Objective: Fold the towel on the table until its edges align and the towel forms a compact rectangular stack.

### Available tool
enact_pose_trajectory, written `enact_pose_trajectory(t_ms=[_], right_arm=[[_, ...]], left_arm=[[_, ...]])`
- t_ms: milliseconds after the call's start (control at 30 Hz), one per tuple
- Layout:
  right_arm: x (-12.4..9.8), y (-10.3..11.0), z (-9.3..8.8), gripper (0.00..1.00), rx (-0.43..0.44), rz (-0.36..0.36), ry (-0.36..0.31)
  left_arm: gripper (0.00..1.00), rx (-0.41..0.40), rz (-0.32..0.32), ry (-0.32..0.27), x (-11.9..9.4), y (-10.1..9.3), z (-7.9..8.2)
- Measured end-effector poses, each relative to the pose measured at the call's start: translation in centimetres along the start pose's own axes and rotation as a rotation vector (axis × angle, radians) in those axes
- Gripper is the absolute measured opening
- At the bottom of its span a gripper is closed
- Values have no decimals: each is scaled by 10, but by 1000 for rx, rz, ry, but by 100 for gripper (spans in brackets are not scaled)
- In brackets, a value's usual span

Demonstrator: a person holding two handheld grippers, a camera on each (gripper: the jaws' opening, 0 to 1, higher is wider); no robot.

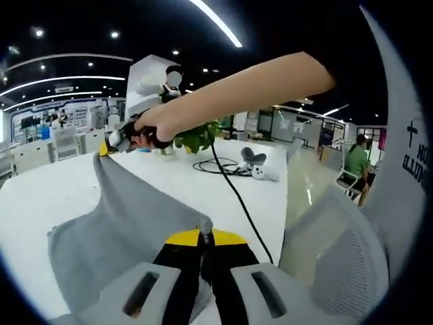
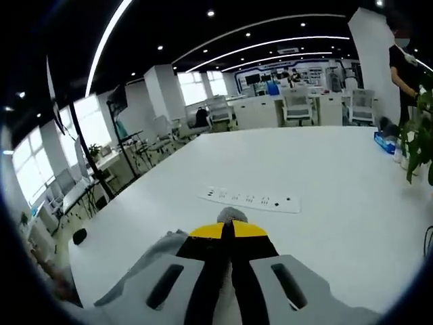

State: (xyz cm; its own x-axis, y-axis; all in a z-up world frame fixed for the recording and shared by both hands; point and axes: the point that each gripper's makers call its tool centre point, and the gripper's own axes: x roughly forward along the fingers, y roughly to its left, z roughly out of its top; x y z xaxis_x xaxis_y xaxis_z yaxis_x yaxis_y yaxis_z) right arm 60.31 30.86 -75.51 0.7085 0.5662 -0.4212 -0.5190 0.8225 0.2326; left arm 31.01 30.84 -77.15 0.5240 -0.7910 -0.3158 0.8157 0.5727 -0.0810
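Note:
The grey towel (image 1: 128,223) hangs stretched between both grippers above the white table (image 1: 40,196). My left gripper (image 1: 203,235) is shut on one corner, a small fold of cloth poking out past its yellow tips. Across the table a person's hand holds my right gripper (image 1: 105,147), which pinches the far corner of the towel. In the right gripper view, my right gripper (image 2: 227,229) is shut on a nub of the towel (image 2: 232,215), and more grey cloth droops to the left below the jaws.
A white power strip (image 2: 250,198) lies on the table (image 2: 304,162). A potted plant (image 1: 199,135), a black cable (image 1: 230,186) and a white device (image 1: 260,166) sit further back. A grey mesh chair (image 1: 345,250) stands at the right, with a person in green (image 1: 355,162) beyond.

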Motion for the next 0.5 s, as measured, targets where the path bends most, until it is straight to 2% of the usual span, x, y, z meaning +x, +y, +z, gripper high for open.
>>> enact_pose_trajectory(t_ms=[500], right_arm=[[34, 46, 5, 0, -34, 68, 13]], left_arm=[[4, -81, 118, -2, -45, 24, -20]])
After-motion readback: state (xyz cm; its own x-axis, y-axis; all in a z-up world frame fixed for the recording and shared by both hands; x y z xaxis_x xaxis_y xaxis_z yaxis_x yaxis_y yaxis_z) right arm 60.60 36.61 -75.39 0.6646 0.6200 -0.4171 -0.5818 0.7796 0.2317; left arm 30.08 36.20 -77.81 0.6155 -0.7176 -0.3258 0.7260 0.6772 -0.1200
